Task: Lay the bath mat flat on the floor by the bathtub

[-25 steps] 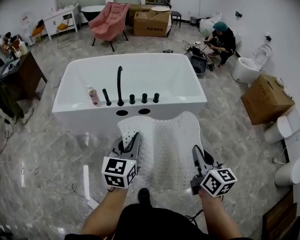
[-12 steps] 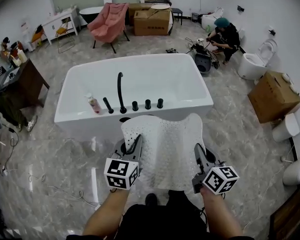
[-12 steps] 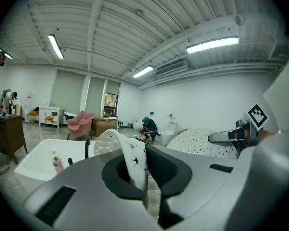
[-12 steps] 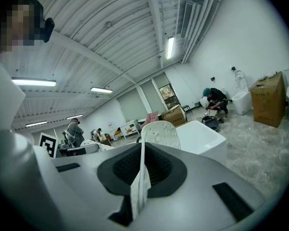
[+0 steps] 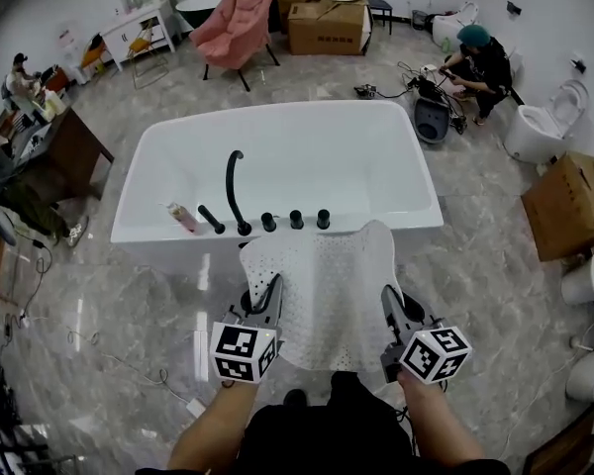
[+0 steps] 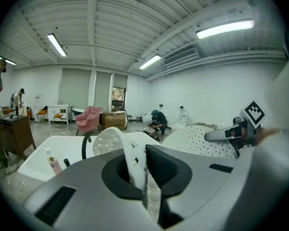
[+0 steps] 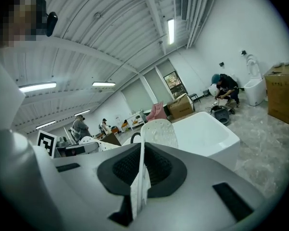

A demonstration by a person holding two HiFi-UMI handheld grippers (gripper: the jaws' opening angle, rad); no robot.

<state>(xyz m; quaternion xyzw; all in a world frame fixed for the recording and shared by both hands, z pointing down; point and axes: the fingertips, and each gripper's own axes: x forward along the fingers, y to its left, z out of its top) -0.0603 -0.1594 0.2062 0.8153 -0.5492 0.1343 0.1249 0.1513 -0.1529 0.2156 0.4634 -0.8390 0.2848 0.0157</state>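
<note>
A white perforated bath mat (image 5: pixel 325 290) hangs spread out between my two grippers, above the floor just in front of the white bathtub (image 5: pixel 287 156). Its far edge reaches the tub's front rim by the black taps. My left gripper (image 5: pixel 268 293) is shut on the mat's near left edge; in the left gripper view the mat (image 6: pixel 135 160) is pinched between the jaws. My right gripper (image 5: pixel 389 301) is shut on the near right edge, and the mat (image 7: pixel 140 177) stands as a thin sheet between its jaws.
A black faucet (image 5: pixel 235 188) and a pink bottle (image 5: pixel 182 218) stand on the tub's front rim. Cardboard boxes (image 5: pixel 572 206), toilets (image 5: pixel 544 127) and a crouching person (image 5: pixel 480 62) are to the right and behind. A pink chair (image 5: pixel 241 28) stands far back; cables (image 5: pixel 129 364) lie on the marble floor at left.
The view has shifted a little closer to the tub. Both grippers keep their hold on the mat and stay at about the same spread.
</note>
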